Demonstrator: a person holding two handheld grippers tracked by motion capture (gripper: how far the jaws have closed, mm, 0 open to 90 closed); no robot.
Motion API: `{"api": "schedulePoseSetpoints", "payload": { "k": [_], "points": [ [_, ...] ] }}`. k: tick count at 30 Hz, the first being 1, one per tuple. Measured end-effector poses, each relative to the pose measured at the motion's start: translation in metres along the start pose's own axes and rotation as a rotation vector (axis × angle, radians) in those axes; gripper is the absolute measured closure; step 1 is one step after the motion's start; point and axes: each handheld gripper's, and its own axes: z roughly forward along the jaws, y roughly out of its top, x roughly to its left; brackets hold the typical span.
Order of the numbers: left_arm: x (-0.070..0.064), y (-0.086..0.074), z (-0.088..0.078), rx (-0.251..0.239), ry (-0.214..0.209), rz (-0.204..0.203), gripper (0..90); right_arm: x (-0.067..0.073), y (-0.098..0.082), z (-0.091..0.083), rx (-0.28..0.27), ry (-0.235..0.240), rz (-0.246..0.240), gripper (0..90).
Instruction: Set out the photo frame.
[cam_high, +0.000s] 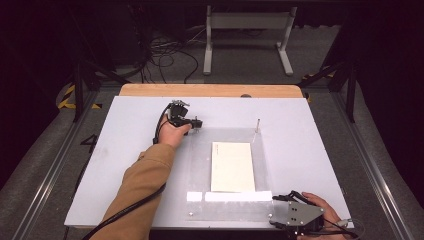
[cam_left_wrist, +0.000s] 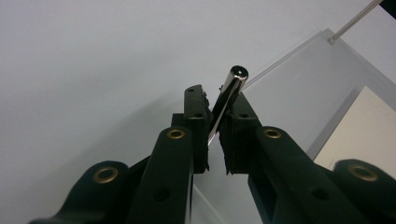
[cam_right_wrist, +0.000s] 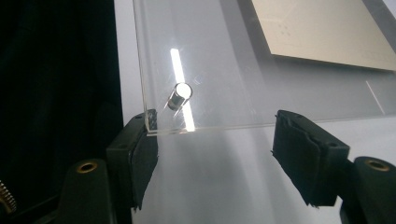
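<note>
In the high view we see the left gripper at the far left corner of a clear plastic plate that lies on the white table, and the right gripper at the near right corner of this plate. A cream sheet lies under or in the plate, and a thin metal pin stands upright at the far right corner. In the left gripper view we see the left gripper closed tightly on a shiny metal pin, which stands tilted between its pads at the plate corner. In the right gripper view we see the right gripper wide open and holding nothing; one pad is touching the plate corner, and a short metal pin stands in the plate just beyond it.
</note>
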Motion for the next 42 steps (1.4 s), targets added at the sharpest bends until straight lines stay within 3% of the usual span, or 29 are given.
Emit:
{"api": "schedulePoseSetpoints", "payload": {
  "k": [4,8,10,20,29,31,33,35,36,37,41,42],
  "points": [
    [0.000,0.000,0.000,0.006,-0.001,0.005,81.6,0.000,0.000,-0.001,0.004,-0.006,0.008,35.0],
    [0.000,0.000,0.001,0.001,-0.004,0.005,81.8,-0.001,0.002,-0.007,-0.027,-0.031,0.013,36.7],
    [0.001,0.000,0.001,0.000,-0.005,0.012,81.9,-0.002,0.004,-0.010,-0.046,-0.065,0.001,37.7],
    [0.002,-0.001,0.001,-0.001,-0.012,0.026,81.8,0.000,0.009,-0.014,-0.058,-0.115,-0.018,40.1],
    [0.002,-0.002,0.001,-0.026,-0.015,0.085,82.0,0.003,0.021,-0.032,-0.044,-0.196,-0.034,52.1],
    [0.002,-0.001,-0.002,-0.060,-0.010,0.107,75.0,0.003,0.023,-0.035,-0.039,-0.209,-0.043,54.5],
    [-0.001,0.002,-0.009,-0.117,0.025,0.122,63.1,0.003,0.025,-0.037,-0.041,-0.218,-0.052,56.2],
    [-0.004,0.005,-0.018,-0.133,0.062,0.161,53.3,0.002,0.027,-0.039,-0.043,-0.223,-0.054,57.1],
    [-0.004,0.005,-0.018,-0.133,0.062,0.161,50.7,0.002,0.027,-0.039,-0.043,-0.223,-0.054,57.1],
    [-0.005,0.006,-0.024,-0.133,0.078,0.192,50.7,0.002,0.028,-0.041,-0.042,-0.224,-0.052,57.3],
    [-0.011,0.002,-0.045,-0.172,0.093,0.241,47.9,-0.003,0.032,-0.047,-0.065,-0.235,-0.042,59.6],
    [-0.012,0.000,-0.048,-0.171,0.095,0.239,48.0,-0.005,0.033,-0.049,-0.072,-0.235,-0.040,59.8]
  ]
}}
